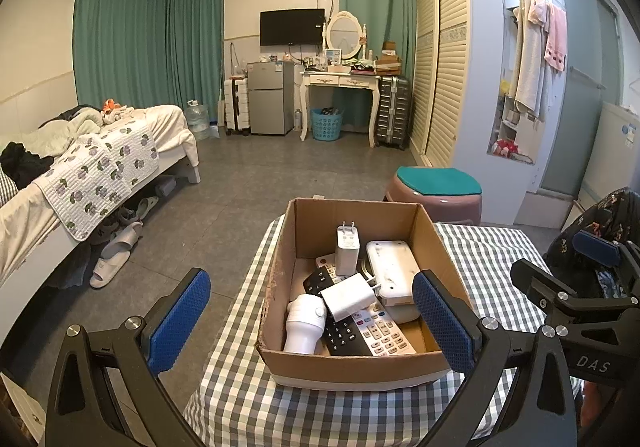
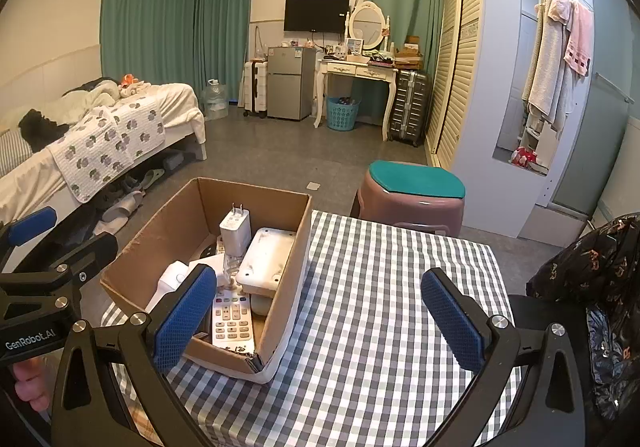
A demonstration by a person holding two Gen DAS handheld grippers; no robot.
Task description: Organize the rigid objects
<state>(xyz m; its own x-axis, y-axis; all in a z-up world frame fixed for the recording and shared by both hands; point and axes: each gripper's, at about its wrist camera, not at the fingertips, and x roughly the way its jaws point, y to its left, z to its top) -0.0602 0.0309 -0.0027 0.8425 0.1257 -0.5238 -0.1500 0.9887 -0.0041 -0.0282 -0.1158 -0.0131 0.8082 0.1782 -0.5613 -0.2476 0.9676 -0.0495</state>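
A cardboard box [image 1: 356,369] stands on the checked tablecloth [image 1: 488,255], at the table's left side. It holds white chargers [image 1: 347,245], a white router [image 1: 390,265], remotes [image 1: 384,331] and a white round device [image 1: 304,323]. The box also shows in the right wrist view [image 2: 286,287], with the tablecloth [image 2: 392,307] to its right. My left gripper [image 1: 312,319] is open and empty, hovering in front of and above the box. My right gripper [image 2: 320,315] is open and empty, above the cloth to the right of the box.
A pink stool with a green cushion [image 2: 414,193] stands past the table's far edge. A dark flowered bag [image 2: 592,287] sits at the right. A bed [image 1: 80,175] with shoes under it is on the left. Wardrobe, desk and fridge line the far wall.
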